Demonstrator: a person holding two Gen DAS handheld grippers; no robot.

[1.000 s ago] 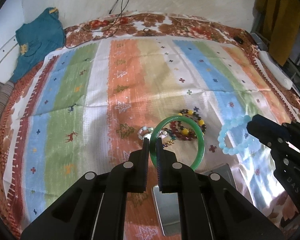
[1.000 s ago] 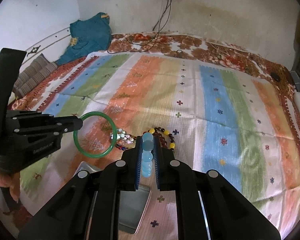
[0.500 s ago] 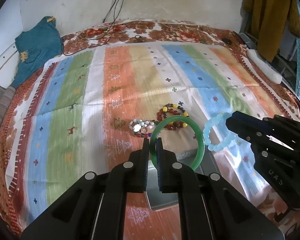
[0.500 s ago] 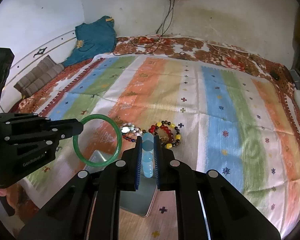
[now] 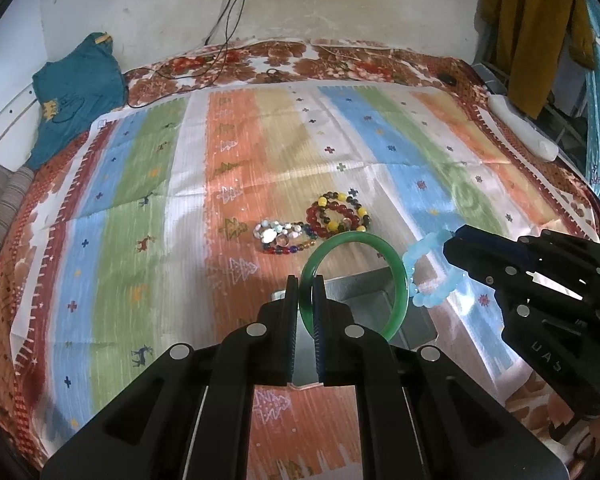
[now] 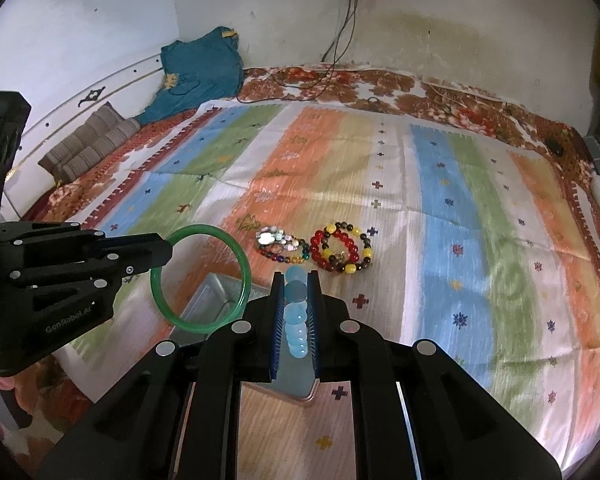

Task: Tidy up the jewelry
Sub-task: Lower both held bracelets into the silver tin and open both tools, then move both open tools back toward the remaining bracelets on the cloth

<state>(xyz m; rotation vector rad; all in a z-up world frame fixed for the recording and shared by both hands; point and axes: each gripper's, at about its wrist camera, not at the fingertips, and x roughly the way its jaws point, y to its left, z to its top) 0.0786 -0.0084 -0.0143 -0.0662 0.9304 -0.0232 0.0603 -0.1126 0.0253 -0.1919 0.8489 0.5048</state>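
Note:
My left gripper (image 5: 306, 280) is shut on a green bangle (image 5: 398, 280), held above a grey metal tray (image 5: 360, 300). It also shows in the right wrist view (image 6: 160, 250) with the bangle (image 6: 242, 276). My right gripper (image 6: 296, 276) is shut on a light blue bead bracelet (image 6: 294, 316), which also shows in the left wrist view (image 5: 428, 276) beside the bangle. A red and yellow bead bracelet (image 5: 336, 212) and a pale stone bracelet (image 5: 280, 236) lie on the striped cloth beyond the tray.
The striped cloth (image 5: 140, 200) covers a bed against a white wall. A teal garment (image 5: 72, 92) lies at the far left. Cables (image 5: 220, 40) hang from a wall socket. A white object (image 5: 524, 132) lies at the bed's right edge.
Both grippers have pulled back and up with their bracelets. The tray now lies under them, and the two loose bracelets sit farther ahead.

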